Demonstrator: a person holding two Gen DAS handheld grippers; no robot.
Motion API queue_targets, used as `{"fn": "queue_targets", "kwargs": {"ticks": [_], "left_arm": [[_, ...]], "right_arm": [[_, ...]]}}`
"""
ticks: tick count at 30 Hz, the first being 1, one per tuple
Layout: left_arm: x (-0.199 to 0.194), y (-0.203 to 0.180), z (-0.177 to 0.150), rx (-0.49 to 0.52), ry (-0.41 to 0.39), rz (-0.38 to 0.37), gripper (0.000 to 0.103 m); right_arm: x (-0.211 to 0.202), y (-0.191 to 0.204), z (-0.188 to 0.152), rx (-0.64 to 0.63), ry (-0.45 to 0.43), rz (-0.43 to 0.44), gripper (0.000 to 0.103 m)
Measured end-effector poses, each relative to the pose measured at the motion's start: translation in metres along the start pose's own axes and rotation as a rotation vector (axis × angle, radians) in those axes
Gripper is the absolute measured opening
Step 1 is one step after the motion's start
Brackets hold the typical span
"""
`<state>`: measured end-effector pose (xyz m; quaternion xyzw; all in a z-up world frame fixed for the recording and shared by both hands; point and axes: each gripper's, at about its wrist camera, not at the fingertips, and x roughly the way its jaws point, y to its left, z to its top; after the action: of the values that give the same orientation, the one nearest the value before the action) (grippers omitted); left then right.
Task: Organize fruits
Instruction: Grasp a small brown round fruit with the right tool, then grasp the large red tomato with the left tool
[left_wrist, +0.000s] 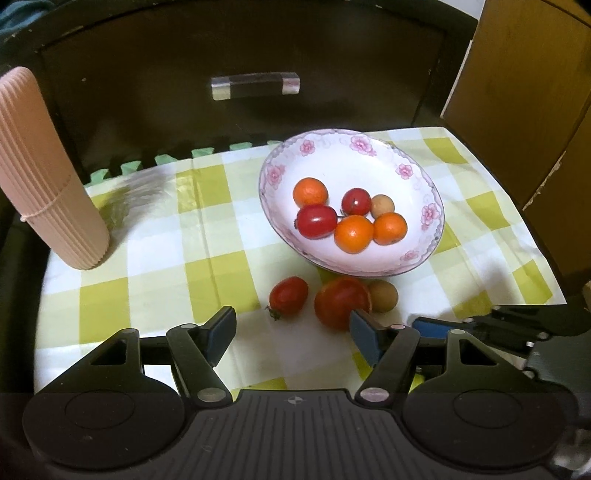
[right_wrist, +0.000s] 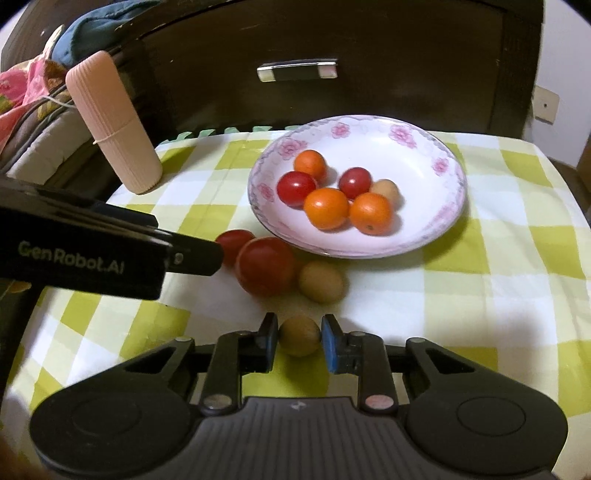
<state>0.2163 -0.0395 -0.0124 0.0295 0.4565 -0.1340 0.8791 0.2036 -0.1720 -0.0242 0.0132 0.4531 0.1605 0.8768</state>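
Left gripper: I hold it tilted down over the near edge of the table, jaws standing apart, nothing between the pads; its right finger sits just in front of a large red fruit. Seen from the right wrist, its black body reaches in from the left.

Right gripper: tilted down likewise, jaws drawn in on a small brown fruit, both pads against its sides.

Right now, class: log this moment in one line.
right hand-held gripper: shut on tan fruit | left hand-held gripper: open, empty | plate: six fruits | cloth: three loose
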Motion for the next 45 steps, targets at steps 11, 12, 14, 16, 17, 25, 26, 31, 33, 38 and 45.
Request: {"fn": "queue_targets", "kwargs": {"ticks": [11, 12, 14, 16, 17, 25, 26, 31, 33, 38, 45], "left_arm": [[0.02, -0.027, 0.0, 0.121, -0.019, -0.008, 0.069], [0.021, -0.027, 0.0, 0.127, -0.018, -0.007, 0.069], [0.025, -0.028, -0.001, 0.141, -0.015, -0.007, 0.063], [0.029, -0.028, -0.001, 0.147, -0.015, -0.014, 0.06], [0.029, -0.029, -0.001, 0.149, -0.026, -0.014, 0.061], [0.027, -0.034, 0.002, 0.185, -0.058, -0.016, 0.058], [0.027, -0.036, 0.0, 0.197, -0.05, -0.032, 0.055], [0.029, -0.041, -0.006, 0.232, -0.041, -0.015, 0.054], [0.027, -0.04, -0.006, 0.229, -0.041, -0.028, 0.054], [0.039, -0.034, -0.003, 0.189, -0.008, -0.031, 0.053], [0.049, -0.033, -0.001, 0.151, -0.002, -0.039, 0.051]], "right_arm": [[-0.022, -0.019, -0.023, 0.027, 0.045, -0.012, 0.025], [-0.022, -0.02, -0.024, 0.031, 0.044, -0.006, 0.025], [-0.023, -0.021, -0.024, 0.033, 0.045, -0.004, 0.025], [-0.023, -0.021, -0.024, 0.036, 0.042, 0.004, 0.025], [-0.023, -0.022, -0.023, 0.039, 0.042, 0.009, 0.025], [-0.019, -0.024, -0.025, 0.055, 0.048, 0.029, 0.025], [-0.019, -0.024, -0.025, 0.057, 0.047, 0.03, 0.025], [-0.018, -0.025, -0.024, 0.061, 0.046, 0.034, 0.026], [-0.018, -0.026, -0.024, 0.061, 0.047, 0.036, 0.026], [-0.02, -0.027, -0.027, 0.067, 0.048, 0.046, 0.025], [-0.018, -0.028, -0.027, 0.073, 0.051, 0.054, 0.025]]}}
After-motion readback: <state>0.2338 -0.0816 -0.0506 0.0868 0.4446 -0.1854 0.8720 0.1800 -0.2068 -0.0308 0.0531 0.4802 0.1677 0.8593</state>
